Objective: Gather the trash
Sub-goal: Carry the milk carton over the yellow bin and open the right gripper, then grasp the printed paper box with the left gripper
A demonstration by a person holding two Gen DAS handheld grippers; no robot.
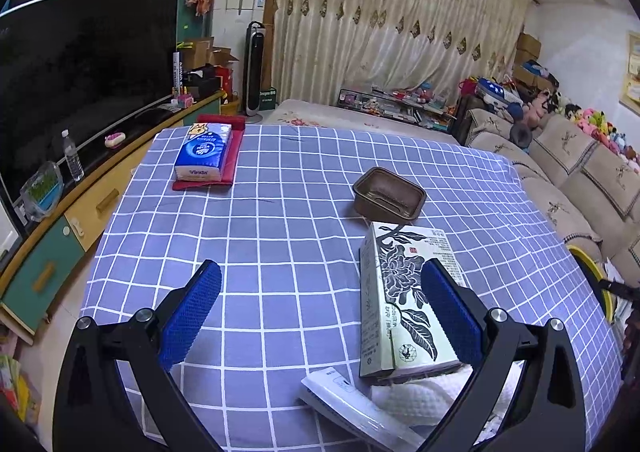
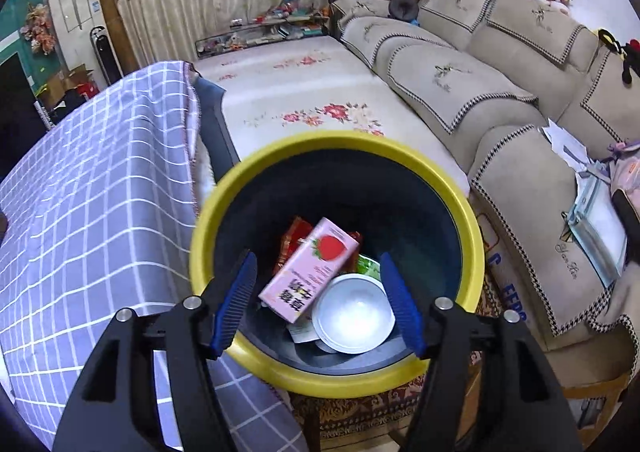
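Checked blue cloth [image 1: 280, 211] covers the table we work at, in a living room with a beige sofa [image 2: 500, 63] and long curtains [image 1: 380, 23].

Our left gripper [image 1: 320, 312] hangs above the cloth with its jaws spread wide and nothing between them. Nearest to us, at the bottom edge of the left view, lie one white tube [image 1: 352, 408] and one white paper towel [image 1: 420, 400], touching each other. Just beyond them lies one flat box [image 1: 400, 300] printed with black flowers, its near end resting on the towel. Farther on sits one brown tray [image 1: 388, 193], just beside the box's far end. At the far left corner, one blue tissue pack [image 1: 204, 149] lies on one red mat [image 1: 236, 147].

Our right gripper [image 2: 320, 304] hovers over one yellow-rimmed bin [image 2: 280, 368] standing beside the table, jaws apart and holding nothing. Inside the bin we count one pink carton [image 2: 308, 272] leaning on one white bowl [image 2: 354, 314], with one red wrapper [image 2: 294, 232] and something green [image 2: 370, 266] behind them.
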